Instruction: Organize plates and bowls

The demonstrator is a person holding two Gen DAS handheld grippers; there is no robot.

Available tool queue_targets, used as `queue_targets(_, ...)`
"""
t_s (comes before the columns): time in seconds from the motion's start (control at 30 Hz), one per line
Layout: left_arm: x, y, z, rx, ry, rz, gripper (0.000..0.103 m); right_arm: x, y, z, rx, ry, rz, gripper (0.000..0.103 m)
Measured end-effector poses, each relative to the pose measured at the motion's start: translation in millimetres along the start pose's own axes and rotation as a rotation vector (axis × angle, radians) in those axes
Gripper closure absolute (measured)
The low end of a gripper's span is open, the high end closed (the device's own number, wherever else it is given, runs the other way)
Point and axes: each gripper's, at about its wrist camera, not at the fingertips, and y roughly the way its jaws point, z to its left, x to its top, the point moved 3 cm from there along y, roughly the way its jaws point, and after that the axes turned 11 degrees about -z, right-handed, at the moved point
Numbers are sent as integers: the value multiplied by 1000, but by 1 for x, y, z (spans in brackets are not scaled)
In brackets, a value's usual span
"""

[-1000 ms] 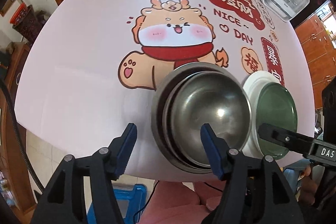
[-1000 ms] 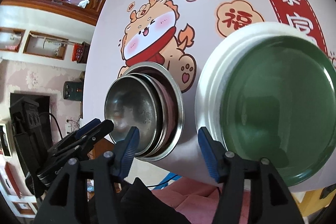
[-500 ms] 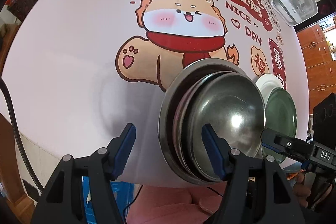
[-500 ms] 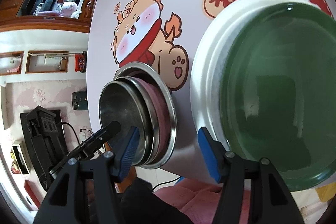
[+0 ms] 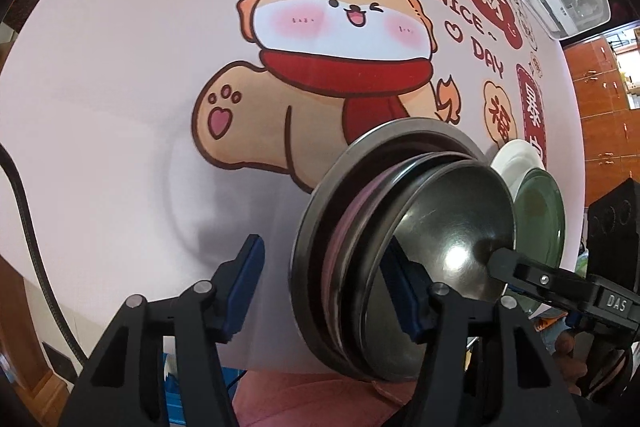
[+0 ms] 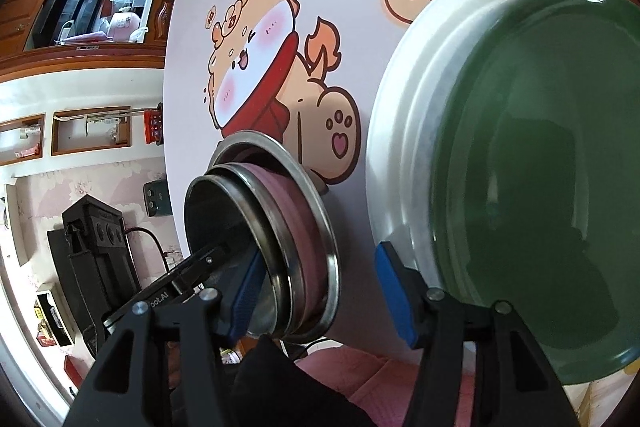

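Your left gripper (image 5: pixel 324 287) points steeply down at the near edge of the table (image 5: pixel 120 87). Its jaws are part-spread and have just been closing, and they straddle the near rim of the stack of bowls (image 5: pixel 400 247): one blue pad (image 5: pixel 244 283) stands outside the stack over the bare tablecloth, the other sits inside the rim against the steel. From the pictures you cannot tell whether the pads already press on the rim.

The stack is a wide steel bowl at the bottom, a pink bowl (image 5: pixel 352 223) nested in it, and smaller steel bowls on top. It sits at the near edge of the table, over the lower part of the cartoon dog (image 5: pixel 340 39) printed on the cloth.

Your right gripper (image 6: pixel 320 287) is also part-spread, and its jaws have just been closing too. Its left pad (image 6: pixel 248 291) is at the outer wall of the bowl stack (image 6: pixel 280 247), and its right pad (image 6: pixel 394 291) is at the near rim of the white plate (image 6: pixel 404 131). Between the two pads is only the strip of tablecloth; nothing is pinched.

The green plate (image 6: pixel 540 167) lies on the white plate, just beside the bowls and to their right, also at the near edge. In the left view the tip of your right gripper reaches in over the top bowl.

At the far right corner stands a white appliance (image 5: pixel 560 3).
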Motion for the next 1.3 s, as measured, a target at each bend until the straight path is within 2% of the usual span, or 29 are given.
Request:
queue_targets(0.17, 2, 2, -6, -36, 4, 7, 60, 0, 4, 4, 19, -7, 15, 63)
queue_targets(0.23, 2, 3, -8, -37, 8, 9, 60, 1, 5, 6, 24, -14, 17, 67)
queue_targets(0.47, 3, 1, -9, -37, 22, 1, 61, 2, 5, 8, 10, -41, 19, 70)
queue_targets(0.67, 3, -7, -11, -12, 50, -26, 61, -1, 4, 10, 31, -61, 16, 73)
queue_targets(0.97, 4, -37, -26, -14, 102, -122, 61, -1, -21, 21, 84, -134, -79, 73)
queue_targets(1.3, -1, -57, -64, -72, 175, -199, 61, -4, -65, 14, 87, -180, -204, 73)
